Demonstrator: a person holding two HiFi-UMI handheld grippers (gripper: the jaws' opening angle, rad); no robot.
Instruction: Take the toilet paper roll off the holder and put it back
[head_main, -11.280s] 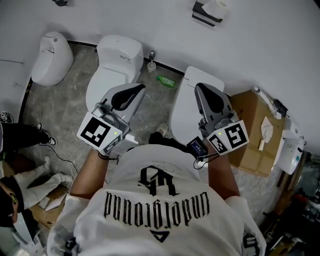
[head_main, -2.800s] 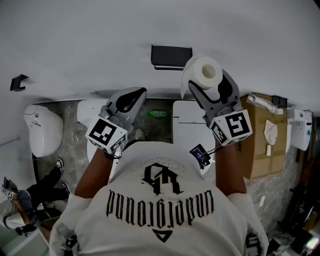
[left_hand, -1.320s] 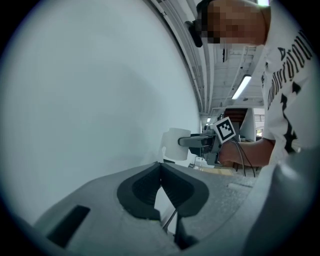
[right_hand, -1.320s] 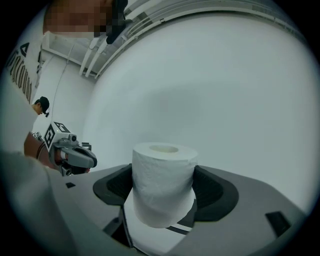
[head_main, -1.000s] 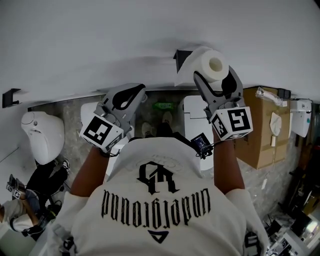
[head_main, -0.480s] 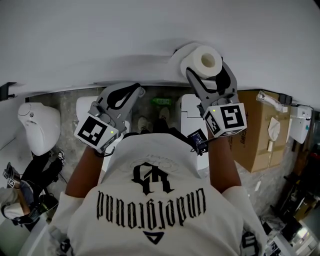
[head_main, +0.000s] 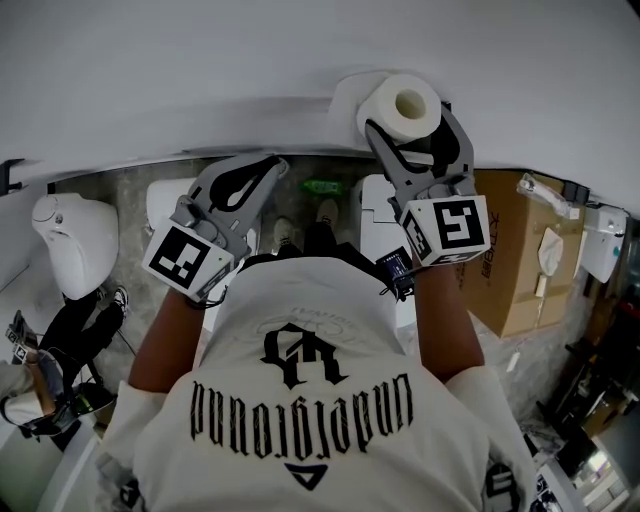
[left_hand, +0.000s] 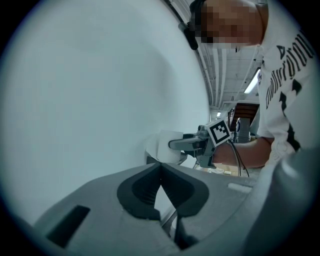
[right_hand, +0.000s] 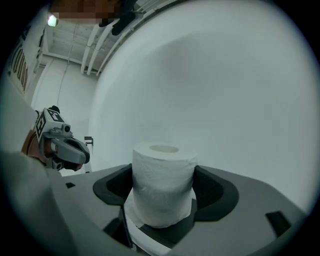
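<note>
At centre-left of the head view, the left tongs (head_main: 268, 172) are pressed together on nothing, well apart from the work. At top centre, the right tongs (head_main: 410, 130) clamp the toilet paper roll (head_main: 402, 103), its core axis upright across the jaws. It sits close to the wall (head_main: 200, 60), and the holder is probably hidden behind it.

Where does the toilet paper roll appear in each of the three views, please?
Head view: top, right of centre, the toilet paper roll sits in the right gripper.
Left gripper view: small, just right of centre.
Right gripper view: bottom centre, clamped between the jaws.
Shared landmark: the white wall behind it.
</note>
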